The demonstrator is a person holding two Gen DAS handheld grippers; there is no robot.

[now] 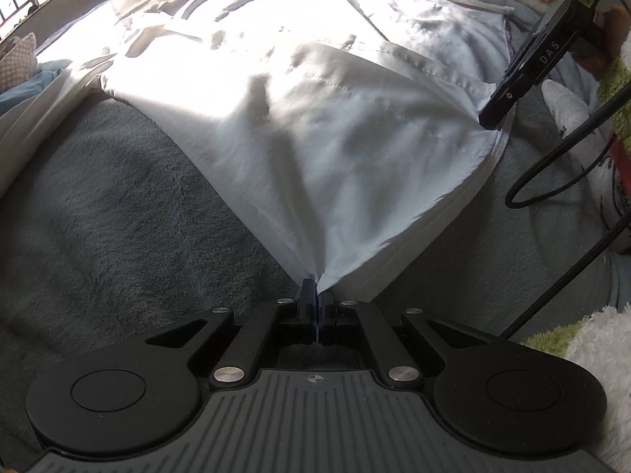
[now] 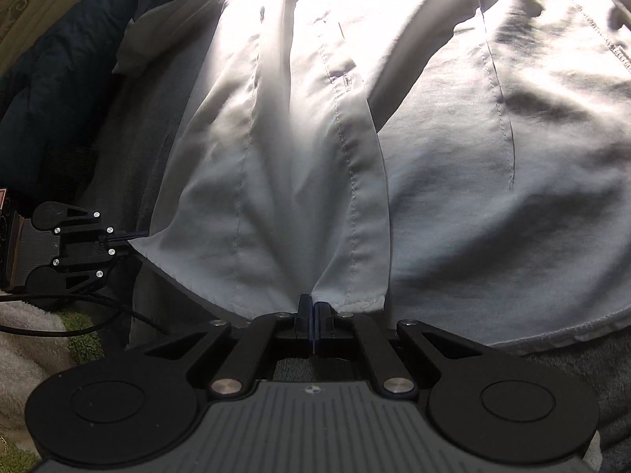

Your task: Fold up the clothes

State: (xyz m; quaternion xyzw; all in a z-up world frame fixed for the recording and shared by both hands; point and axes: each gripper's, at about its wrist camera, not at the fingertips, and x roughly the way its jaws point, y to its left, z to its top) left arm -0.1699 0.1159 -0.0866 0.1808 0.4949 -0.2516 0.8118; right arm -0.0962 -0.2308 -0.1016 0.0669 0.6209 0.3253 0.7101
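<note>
I see a bed covered by a grey fleece blanket [image 1: 118,205] — plush, slightly rumpled. A white button-up shirt [image 1: 315,118] lies spread directly on it, sunlit across the upper part. A dark blue quilted cover [image 2: 59,79] sits at the far edge — possibly a duvet, though the shadow makes that hard to judge.

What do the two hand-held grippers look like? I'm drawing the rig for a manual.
Both match: the left hand-held gripper and right hand-held gripper have matte black linkage arms with silver rivets, round black side discs, a ribbed grey body with a small crosshair mark, and blue-edged pads. A black cable trails beside them.
</note>
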